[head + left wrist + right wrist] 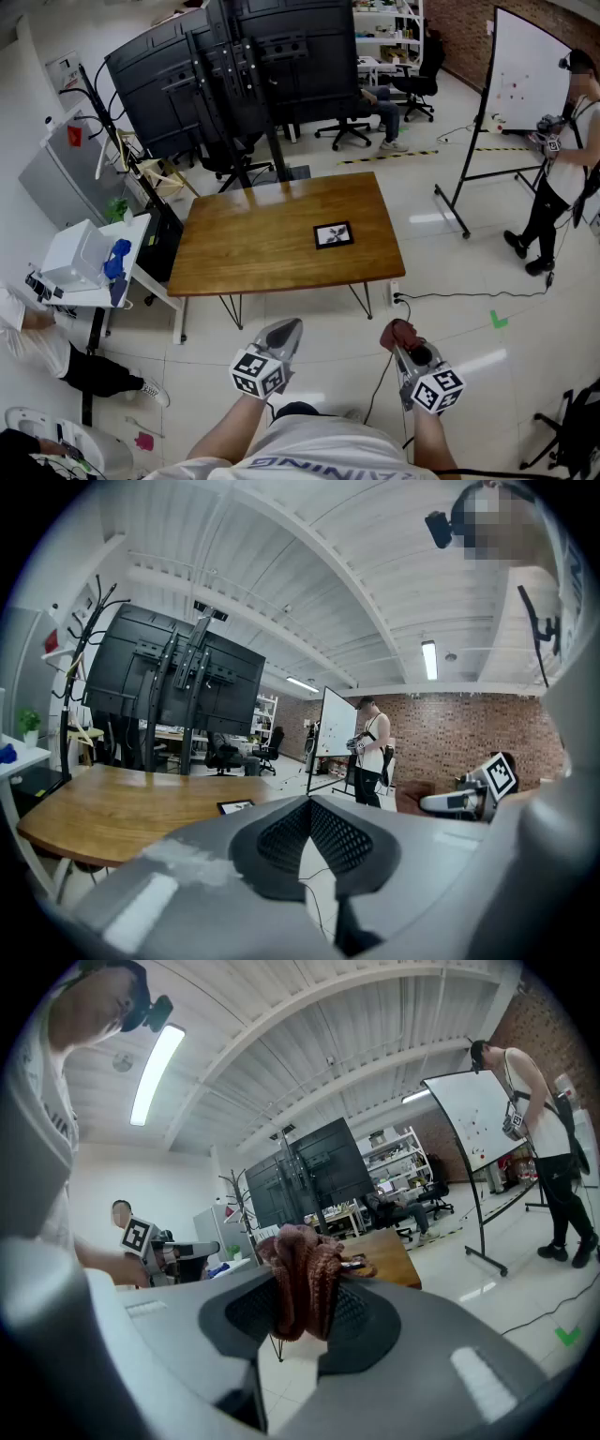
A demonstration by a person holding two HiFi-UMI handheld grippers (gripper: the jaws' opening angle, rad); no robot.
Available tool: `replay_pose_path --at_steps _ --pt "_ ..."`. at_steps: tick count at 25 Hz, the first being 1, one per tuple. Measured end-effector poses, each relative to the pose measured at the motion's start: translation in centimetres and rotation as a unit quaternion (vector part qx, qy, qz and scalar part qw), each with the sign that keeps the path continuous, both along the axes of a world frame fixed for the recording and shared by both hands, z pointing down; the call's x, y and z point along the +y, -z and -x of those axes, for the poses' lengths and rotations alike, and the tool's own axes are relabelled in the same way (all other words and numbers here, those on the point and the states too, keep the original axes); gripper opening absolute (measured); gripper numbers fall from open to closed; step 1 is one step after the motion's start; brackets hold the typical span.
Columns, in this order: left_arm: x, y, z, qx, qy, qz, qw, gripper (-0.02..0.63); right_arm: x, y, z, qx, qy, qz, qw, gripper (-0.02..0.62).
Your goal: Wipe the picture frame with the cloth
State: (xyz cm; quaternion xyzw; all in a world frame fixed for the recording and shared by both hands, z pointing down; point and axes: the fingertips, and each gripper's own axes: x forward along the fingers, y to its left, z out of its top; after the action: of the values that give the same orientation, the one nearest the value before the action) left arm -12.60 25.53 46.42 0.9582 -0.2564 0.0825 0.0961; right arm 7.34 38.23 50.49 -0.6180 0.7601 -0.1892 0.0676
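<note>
Right claw: my right claw (406, 343) is clamped shut on the cloth (302, 1279). It's a reddish-brown bunch pinched between the pads, with a wad poking out past the tips.
Why held that way: my guess is the loose wad out front is what does the wiping, so the hard tips stay off the glass.
Left claw: my left claw (309, 803) has its tips together with nothing between them. It's held low beside the right one and looks like the spare hand for now.
Picture frame: the picture frame (334, 234) lies flat, face up, on the bench (253, 234), right of centre and toward the edge on my side. Nothing is touching it.
Why flat, probably: lying down it can take a push from above without tipping, though I'd expect it to slide on that smooth wood.
Where I am: I'm standing back on the floor (469, 300), and both claws are well apart from the bench, so no wiping has started.
Next move, as I see it: step in, bring the cloth down onto the frame's face, and use the left claw to pin an edge of the frame if it skates.
Risk: the cloth is only nipped at one part, so a hard drag could tug it out of the pads.
Also around: a person stands at a whiteboard (525, 66) off to the right, well clear of my path.
</note>
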Motion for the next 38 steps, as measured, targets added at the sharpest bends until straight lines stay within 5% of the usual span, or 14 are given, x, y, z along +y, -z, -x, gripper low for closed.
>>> replay_pose_path --at_steps 10,20,28,38 --pt "-4.8 -2.0 -3.9 -0.002 0.011 0.016 0.9998 0.006 -3.6 -2.7 -3.5 -0.018 0.007 0.035 0.999 0.112" --pt "-19.2 -1.9 -7.2 0.03 0.016 0.026 0.9991 0.006 -18.1 0.1 -7.3 0.026 0.001 0.033 0.999 0.112" --pt "-30.7 -1.4 -5.1 0.036 0.018 0.042 0.9983 0.007 -31.3 2.7 -5.6 0.042 0.022 0.036 0.998 0.112" --pt "-34.7 -3.5 -5.7 0.035 0.039 0.07 0.9961 0.006 -37.6 2.6 -8.3 0.037 0.031 0.055 0.997 0.112"
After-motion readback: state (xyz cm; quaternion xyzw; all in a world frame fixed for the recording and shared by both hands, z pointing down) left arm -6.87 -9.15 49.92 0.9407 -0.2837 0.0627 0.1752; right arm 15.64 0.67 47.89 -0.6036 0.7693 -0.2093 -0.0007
